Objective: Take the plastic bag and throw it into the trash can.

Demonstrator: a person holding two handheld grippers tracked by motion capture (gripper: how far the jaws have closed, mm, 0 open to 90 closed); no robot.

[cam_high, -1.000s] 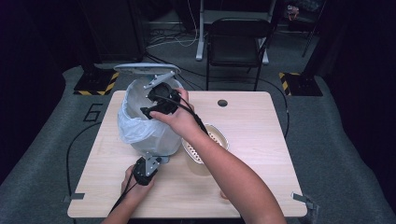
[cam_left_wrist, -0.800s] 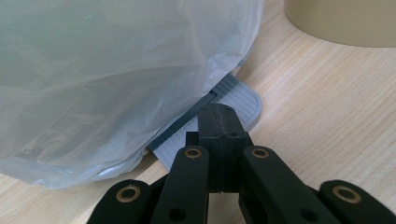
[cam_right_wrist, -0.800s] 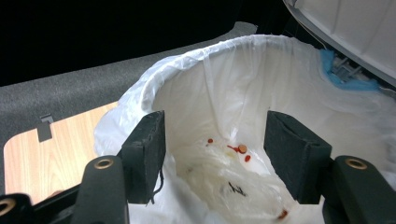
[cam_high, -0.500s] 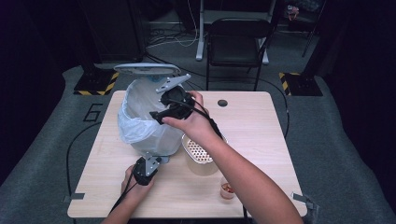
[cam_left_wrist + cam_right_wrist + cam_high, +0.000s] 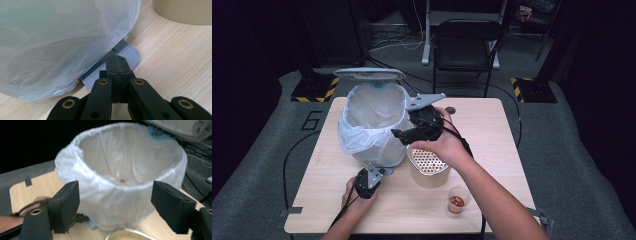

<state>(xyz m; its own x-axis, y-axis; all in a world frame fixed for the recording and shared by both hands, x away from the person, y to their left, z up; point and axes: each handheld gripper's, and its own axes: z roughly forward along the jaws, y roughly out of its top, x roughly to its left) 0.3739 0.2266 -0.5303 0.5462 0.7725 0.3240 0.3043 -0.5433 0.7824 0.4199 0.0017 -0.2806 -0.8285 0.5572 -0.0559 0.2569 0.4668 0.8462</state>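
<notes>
Your right claw (image 5: 404, 134) has just been opening, nothing between its jaws, swung off the bin (image 5: 372, 125); left claw (image 5: 117, 65), pressed together, holds the pedal (image 5: 125, 53) down.

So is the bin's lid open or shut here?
Open. The lid stands raised behind the bin, the liner's mouth is uncovered, and the left tongs press the pedal.

One lined bin (image 5: 372, 125) — one perforated canister (image 5: 428, 167), one small cup (image 5: 457, 199), two grippers.
</notes>
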